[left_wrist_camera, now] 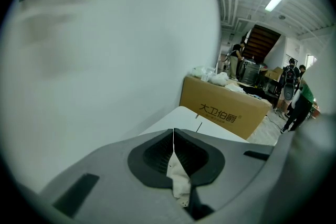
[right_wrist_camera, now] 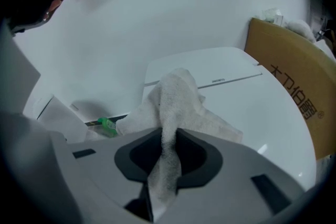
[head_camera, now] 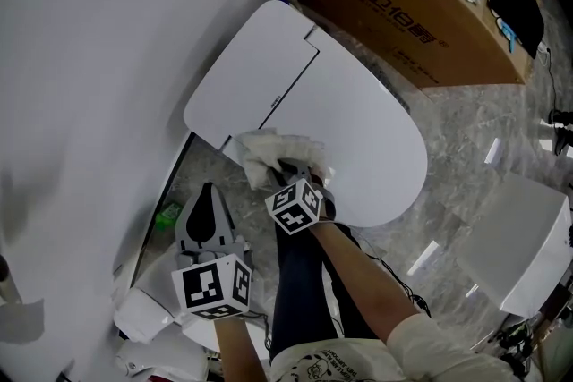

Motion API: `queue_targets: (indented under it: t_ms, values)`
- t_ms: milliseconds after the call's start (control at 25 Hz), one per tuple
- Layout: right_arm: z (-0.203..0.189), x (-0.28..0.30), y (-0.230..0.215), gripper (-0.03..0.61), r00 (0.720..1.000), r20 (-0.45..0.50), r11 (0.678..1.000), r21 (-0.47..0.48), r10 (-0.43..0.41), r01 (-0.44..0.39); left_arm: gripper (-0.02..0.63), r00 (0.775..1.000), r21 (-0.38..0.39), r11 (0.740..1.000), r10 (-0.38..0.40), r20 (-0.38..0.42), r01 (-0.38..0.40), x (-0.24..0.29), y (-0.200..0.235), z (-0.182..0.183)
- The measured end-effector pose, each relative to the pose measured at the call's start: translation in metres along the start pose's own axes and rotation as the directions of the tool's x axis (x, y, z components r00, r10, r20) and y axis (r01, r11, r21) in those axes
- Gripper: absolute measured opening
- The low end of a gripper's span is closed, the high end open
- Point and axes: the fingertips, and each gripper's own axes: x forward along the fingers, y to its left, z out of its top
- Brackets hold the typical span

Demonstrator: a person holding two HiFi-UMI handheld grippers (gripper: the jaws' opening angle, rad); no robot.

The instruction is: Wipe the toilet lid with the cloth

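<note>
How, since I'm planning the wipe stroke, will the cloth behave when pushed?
Probably floppy: the cloth bunches in folds where the right gripper pinches it. Likely light, as it looks thin and fluffy. On the smooth toilet lid it may crumple rather than spread.

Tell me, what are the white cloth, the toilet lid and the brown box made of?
The cloth looks like soft terry fabric: fuzzy, nubbly, crumpled in folds. The toilet lid seems to be hard glossy plastic, smooth and white with light glints; it could be ceramic. The box looks like matte brown cardboard with a printed side.
</note>
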Motion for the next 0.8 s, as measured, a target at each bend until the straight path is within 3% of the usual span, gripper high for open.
queue_targets:
  t_ms: [360, 800]
  values:
    - [-0.043, -0.021, 0.002, 0.069, 0.999, -0.035, 0.998, -0.066, 0.022, -0.024, 0.009, 1.000, 0.013, 1.000, -0.022, 0.005, 0.022, -0.005, -0.022, -0.002]
    - [-0.106, -0.057, -0.014, 0.072, 0.998, -0.067, 1.000, 0.008, -0.001, 0.001, 0.009, 0.997, 0.048, 0.996, -0.072, 0.018, 0.071, -0.009, -0.065, -0.001]
